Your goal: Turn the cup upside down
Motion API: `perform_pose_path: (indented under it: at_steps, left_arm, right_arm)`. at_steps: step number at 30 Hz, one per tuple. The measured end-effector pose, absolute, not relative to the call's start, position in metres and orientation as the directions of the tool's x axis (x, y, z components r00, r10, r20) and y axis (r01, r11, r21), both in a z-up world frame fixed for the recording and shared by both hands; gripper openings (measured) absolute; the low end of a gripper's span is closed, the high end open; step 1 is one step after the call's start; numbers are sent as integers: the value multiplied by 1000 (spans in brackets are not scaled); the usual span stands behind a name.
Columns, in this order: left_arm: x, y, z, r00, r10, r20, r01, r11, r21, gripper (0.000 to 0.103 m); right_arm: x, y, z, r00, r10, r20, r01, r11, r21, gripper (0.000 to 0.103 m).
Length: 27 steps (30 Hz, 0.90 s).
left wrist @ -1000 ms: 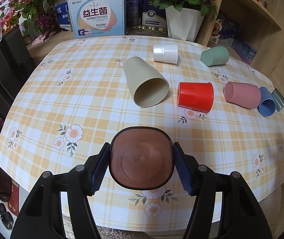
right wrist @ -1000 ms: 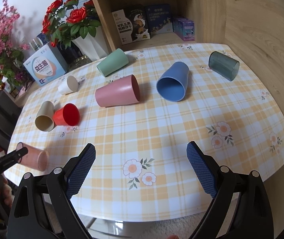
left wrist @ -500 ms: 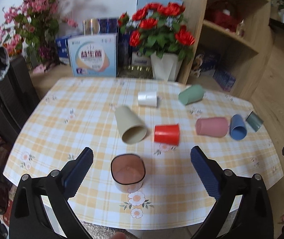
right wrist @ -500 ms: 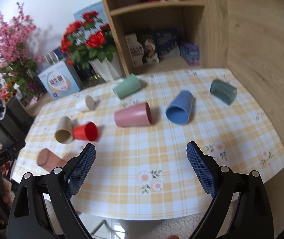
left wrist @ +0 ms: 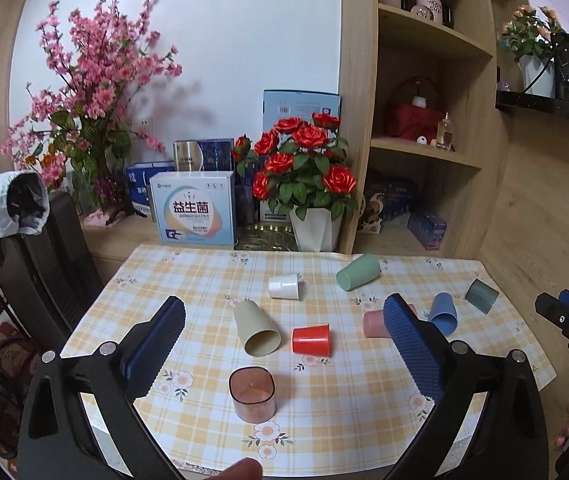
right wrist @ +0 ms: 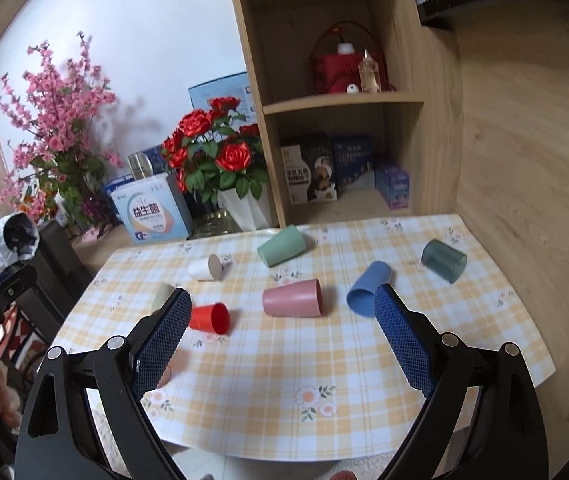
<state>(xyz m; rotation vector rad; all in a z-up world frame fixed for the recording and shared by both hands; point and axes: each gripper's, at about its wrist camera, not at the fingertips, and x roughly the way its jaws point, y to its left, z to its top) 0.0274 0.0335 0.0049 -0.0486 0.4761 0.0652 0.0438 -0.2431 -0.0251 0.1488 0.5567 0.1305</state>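
In the right wrist view, the right gripper (right wrist: 282, 338) hangs with its jaws spread wide and nothing between them, and its left finger covers most of the beige cup (right wrist: 163, 295) and blocks the spot where the brown translucent cup would stand; only a faint pinkish patch shows beside the pad, too unclear to call. The pad on the other side overlaps the mouth of the blue cup (right wrist: 368, 294).

The left wrist view shows what is blocked there: the brown translucent cup (left wrist: 253, 394) stands base-up on the checked tablecloth (left wrist: 204, 280), low in the centre of the frame, apart from both fingers of the left gripper (left wrist: 284, 340), which is released and spread wide. Above it lie the beige cup (left wrist: 254, 330) and the red cup (left wrist: 311, 340), both on their sides. The right pad hides part of the pink cup (left wrist: 373, 323).

The pink cup (right wrist: 292, 299) lies whole in the right view, as does the red cup (right wrist: 209, 317) with its mouth visible. At the right edge of the left view, the other gripper's tip (left wrist: 568, 320) is cut off.
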Motion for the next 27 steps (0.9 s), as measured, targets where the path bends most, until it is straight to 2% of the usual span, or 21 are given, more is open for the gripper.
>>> perform_pose_path:
  at_steps: [27]
  left_arm:
    - [12,21,21,904,44,-426,-60,998,-25,97]
  right_arm:
    - [36,-238,-5,869,147,-473,-95,987,133,90]
